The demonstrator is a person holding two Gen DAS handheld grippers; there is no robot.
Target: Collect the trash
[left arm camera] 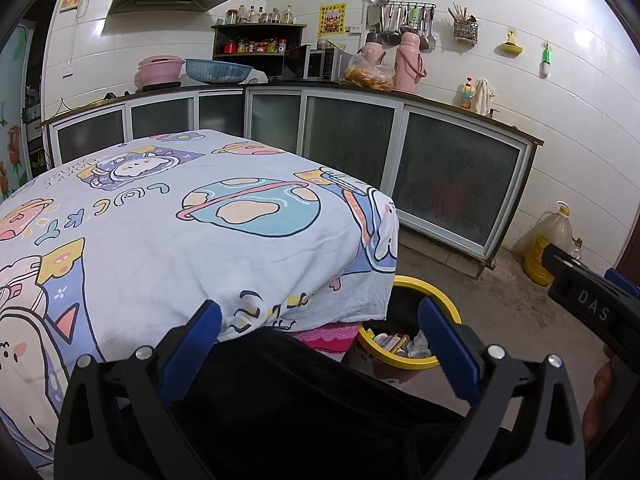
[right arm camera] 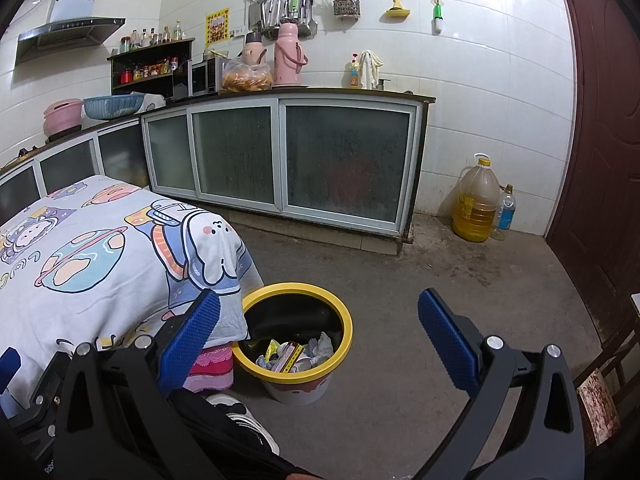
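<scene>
One "DAS" mark, right tool [left arm camera: 592, 304]

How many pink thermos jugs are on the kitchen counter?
2. One pink thermos stands on the counter under the hanging utensils; a second thermos stands just left of it, behind a bag of food. More may be hidden.

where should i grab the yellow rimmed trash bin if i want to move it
Grip the yellow rim of the trash bin on its floor-facing side, coming from above with one jaw inside. The rim is open and round; the tablecloth overhangs the other side.
</scene>
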